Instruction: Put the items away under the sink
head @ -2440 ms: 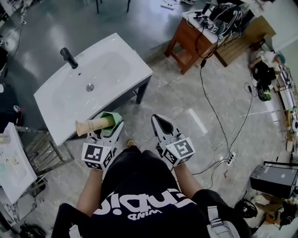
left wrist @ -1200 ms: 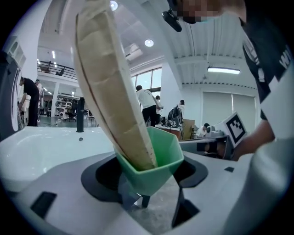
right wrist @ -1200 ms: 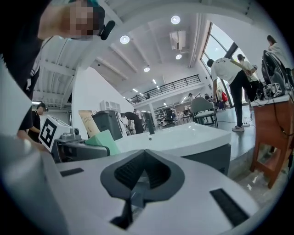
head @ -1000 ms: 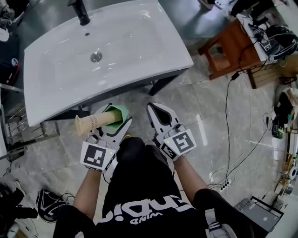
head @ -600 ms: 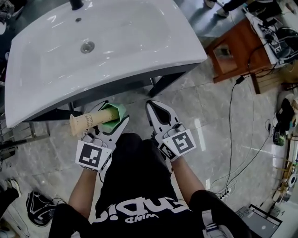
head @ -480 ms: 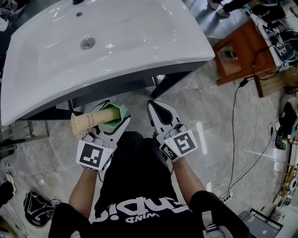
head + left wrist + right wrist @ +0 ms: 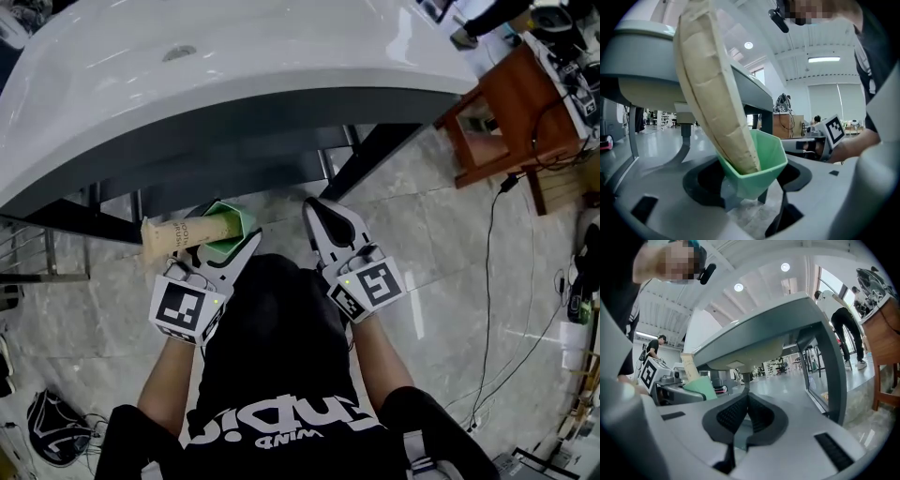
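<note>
My left gripper [image 7: 228,240] is shut on a green cup [image 7: 225,232] that holds a tall beige pack [image 7: 180,240] leaning out to the left. In the left gripper view the green cup [image 7: 757,165] sits between the jaws and the beige pack [image 7: 715,89] rises from it. My right gripper [image 7: 315,210] is shut with nothing in it; its pads [image 7: 757,414] meet. Both grippers are low in front of the white sink [image 7: 234,70], level with the dark frame [image 7: 281,150] beneath it. The sink's underside [image 7: 754,345] and a leg [image 7: 829,373] lie ahead of the right gripper.
A wooden stool [image 7: 511,108] stands right of the sink, with cables [image 7: 525,309] trailing over the tiled floor. A metal rack [image 7: 37,255] is on the left and a black bag [image 7: 52,427] lies at the lower left. A person [image 7: 846,329] stands in the far background.
Both grippers and the head camera have sunk; the sink's front rim now looms above and the space under it shows. The left still holds the cup, the right stays shut.
</note>
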### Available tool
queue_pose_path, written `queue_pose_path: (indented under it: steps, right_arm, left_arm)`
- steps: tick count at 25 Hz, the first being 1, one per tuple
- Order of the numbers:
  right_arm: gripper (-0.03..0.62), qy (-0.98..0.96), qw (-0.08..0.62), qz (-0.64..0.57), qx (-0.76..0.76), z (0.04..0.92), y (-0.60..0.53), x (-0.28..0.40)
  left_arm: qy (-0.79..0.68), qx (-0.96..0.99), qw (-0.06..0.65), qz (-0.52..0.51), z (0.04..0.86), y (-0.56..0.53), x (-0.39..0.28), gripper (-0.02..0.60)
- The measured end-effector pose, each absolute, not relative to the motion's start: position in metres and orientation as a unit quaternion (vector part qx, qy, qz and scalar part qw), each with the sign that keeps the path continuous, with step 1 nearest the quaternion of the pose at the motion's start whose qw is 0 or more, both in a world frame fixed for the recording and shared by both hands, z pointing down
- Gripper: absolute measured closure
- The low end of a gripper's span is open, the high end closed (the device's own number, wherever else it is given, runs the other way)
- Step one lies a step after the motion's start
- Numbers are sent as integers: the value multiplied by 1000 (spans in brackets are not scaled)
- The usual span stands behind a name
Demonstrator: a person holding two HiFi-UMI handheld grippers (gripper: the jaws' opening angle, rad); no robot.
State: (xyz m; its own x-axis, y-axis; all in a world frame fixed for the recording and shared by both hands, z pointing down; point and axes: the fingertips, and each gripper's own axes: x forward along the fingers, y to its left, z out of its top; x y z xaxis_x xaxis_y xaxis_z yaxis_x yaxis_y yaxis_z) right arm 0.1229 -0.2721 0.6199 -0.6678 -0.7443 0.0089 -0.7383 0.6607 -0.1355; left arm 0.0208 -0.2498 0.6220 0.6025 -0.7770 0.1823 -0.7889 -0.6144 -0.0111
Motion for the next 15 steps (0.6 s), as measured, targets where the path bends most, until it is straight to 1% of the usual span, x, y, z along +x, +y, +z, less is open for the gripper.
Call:
queue_pose_path:
  steps: [7,11,15]
  right_arm:
    - [576,915,24,-57,-400,653,-248,117]
    - [576,915,30,-47,-400,654,-239,119]
    - [576,915,33,-48,-400,656,-229,120]
  left_arm:
    - [-450,889,31,86,656,-238,13,247]
    - [-450,889,21,87,659,-235,13,247]
    - [-443,892,27,85,663,-229,16,247]
